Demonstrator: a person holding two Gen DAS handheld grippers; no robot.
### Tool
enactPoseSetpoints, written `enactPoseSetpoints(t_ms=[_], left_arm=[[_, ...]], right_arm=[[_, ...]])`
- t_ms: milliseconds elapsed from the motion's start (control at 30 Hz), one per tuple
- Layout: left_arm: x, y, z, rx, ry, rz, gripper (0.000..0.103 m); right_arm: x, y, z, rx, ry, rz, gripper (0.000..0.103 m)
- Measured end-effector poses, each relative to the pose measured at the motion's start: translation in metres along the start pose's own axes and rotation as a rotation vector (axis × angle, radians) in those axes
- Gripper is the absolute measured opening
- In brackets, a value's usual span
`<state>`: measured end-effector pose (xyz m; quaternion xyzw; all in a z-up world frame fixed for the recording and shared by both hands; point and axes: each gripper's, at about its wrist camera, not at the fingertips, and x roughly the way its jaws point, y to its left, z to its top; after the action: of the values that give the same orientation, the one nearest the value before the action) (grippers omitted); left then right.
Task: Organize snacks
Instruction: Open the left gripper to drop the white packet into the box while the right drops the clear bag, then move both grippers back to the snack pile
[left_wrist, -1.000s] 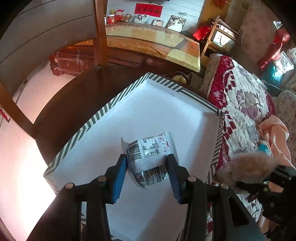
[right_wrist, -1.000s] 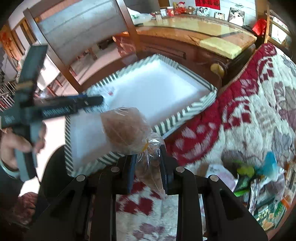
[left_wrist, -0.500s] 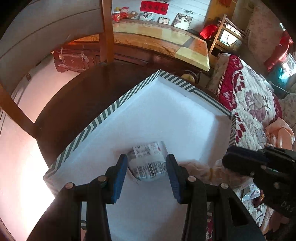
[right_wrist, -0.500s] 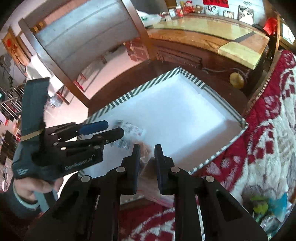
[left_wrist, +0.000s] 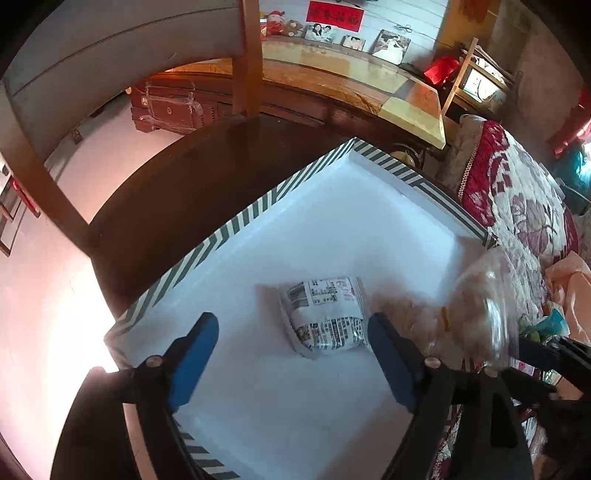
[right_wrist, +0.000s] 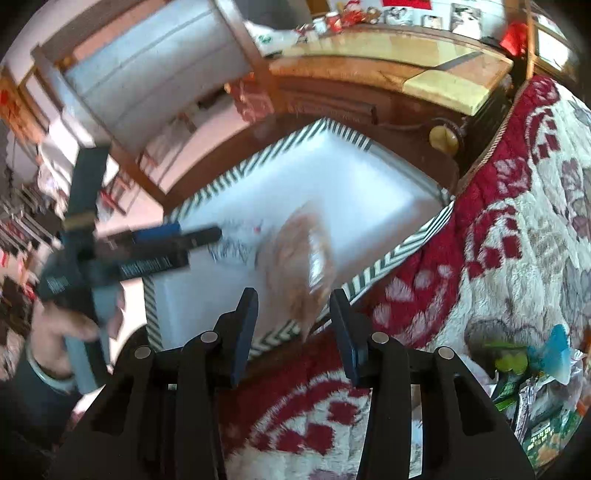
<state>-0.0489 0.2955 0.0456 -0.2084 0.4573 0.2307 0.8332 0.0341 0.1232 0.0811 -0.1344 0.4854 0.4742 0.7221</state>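
Striped box (left_wrist: 258, 218) on the chair already holds both snacks, your grippers (left_wrist: 291, 354) (right_wrist: 293, 328) gape empty, so pinch that soft, crinkly bag (right_wrist: 299, 258) by its neck.

Glossy printed foil packet (left_wrist: 327, 316); matt white box (left_wrist: 369, 229); plush quilt (right_wrist: 517, 240).

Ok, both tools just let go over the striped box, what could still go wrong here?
1. The clear bag of brown snacks is blurred and sits at the near rim of the striped box; it may tip out onto the blanket.
2. The open left tool straddles the printed packet; pulling back low could drag it.
3. The right tool is close beside the left and could clip it.
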Motion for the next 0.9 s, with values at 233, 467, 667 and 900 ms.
enactPoseSetpoints(t_ms=[233, 467, 667, 900], left_arm=[[-0.011, -0.008, -0.008, 0.026, -0.014, 0.022, 0.088], [-0.036, -0.043, -0.025, 0.09, -0.089, 0.008, 0.091], [-0.051, -0.089, -0.044, 0.167, -0.119, -0.096, 0.094], [-0.058, -0.136, -0.065, 0.249, -0.143, -0.232, 0.097]], right_arm=[[0.005, 0.006, 0.018, -0.034, -0.029, -0.106, 0.04], [-0.031, -0.012, -0.033, 0.052, -0.067, -0.107, 0.053], [-0.064, -0.043, -0.086, 0.141, -0.072, -0.155, 0.053], [-0.1, -0.087, -0.139, 0.274, -0.096, -0.204, 0.053]])
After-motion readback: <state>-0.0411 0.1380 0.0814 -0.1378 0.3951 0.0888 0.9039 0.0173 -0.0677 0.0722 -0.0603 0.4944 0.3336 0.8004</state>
